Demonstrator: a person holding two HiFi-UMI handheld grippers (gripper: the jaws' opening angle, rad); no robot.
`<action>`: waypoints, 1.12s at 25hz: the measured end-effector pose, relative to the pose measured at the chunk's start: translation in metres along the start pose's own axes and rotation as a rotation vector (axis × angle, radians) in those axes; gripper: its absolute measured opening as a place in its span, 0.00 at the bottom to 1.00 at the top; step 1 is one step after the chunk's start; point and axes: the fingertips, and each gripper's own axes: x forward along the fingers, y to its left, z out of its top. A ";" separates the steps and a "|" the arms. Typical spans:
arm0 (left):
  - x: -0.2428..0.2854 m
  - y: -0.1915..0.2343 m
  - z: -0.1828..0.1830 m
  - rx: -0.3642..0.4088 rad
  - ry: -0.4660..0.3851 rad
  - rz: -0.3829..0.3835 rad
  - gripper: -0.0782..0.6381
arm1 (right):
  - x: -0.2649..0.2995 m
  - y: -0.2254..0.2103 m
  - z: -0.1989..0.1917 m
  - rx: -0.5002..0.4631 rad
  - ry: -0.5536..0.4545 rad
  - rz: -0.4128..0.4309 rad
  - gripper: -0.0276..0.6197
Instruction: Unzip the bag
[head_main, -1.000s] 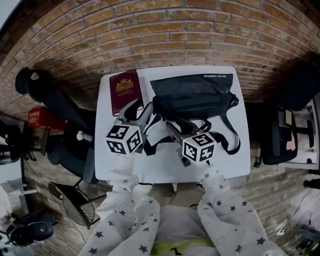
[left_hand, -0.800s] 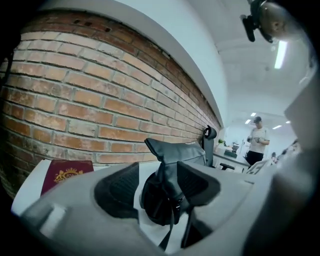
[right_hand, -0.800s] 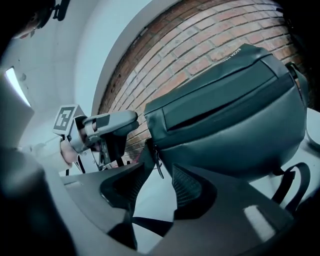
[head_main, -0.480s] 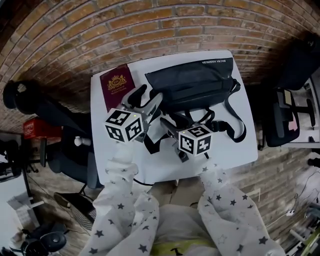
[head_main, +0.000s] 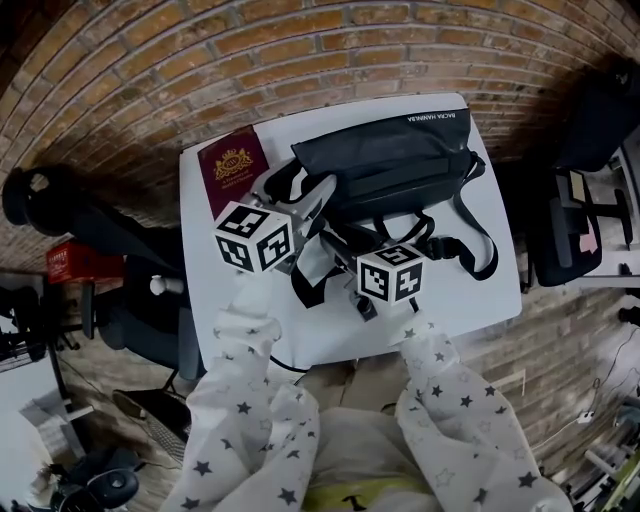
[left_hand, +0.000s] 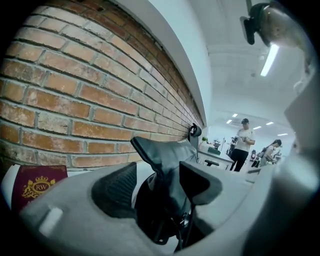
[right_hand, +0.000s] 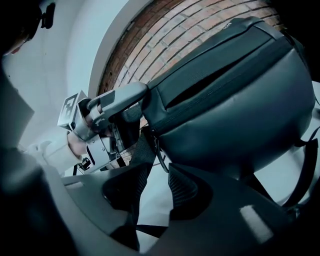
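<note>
Black fabric bag (head_main: 385, 160) lying across the far half of a white table (head_main: 450, 310), close against a red-brick wall (head_main: 300, 40), its straps (head_main: 470, 240) trailing over the table toward the near edge. Maroon booklet with a gold crest (head_main: 232, 172) flat on the table just left of the bag. From above, two hand-held grippers, each topped by a cube of square markers, reaching forward from star-patterned white sleeves (head_main: 245, 390). Left gripper (left_hand: 161, 172) at the bag's left end, jaws spread wide and released, the upright corner of the bag standing between the two pads, a sliver of white showing between one pad and the fabric. Right gripper (right_hand: 156, 172) low at the bag's near side, jaws apart but closing, clamped on nothing; one of the straps running down past one pad, bare table between the pads, a thin cord loop (right_hand: 159, 159) hanging from the bag just ahead of them. Long dark slit (right_hand: 215, 82) along the bag's upper face; zip open or shut not clear. Far beyond the left gripper, a standing person (left_hand: 244, 145) in a bright room.
</note>
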 end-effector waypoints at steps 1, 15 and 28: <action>0.001 -0.001 0.000 0.003 0.002 -0.004 0.48 | 0.000 0.001 0.000 -0.003 0.000 0.003 0.25; 0.009 -0.005 0.002 0.016 0.004 -0.028 0.41 | -0.004 0.008 0.001 -0.056 0.017 0.037 0.08; 0.009 -0.005 -0.001 0.014 0.009 -0.060 0.33 | -0.015 0.005 0.002 -0.075 0.034 0.044 0.07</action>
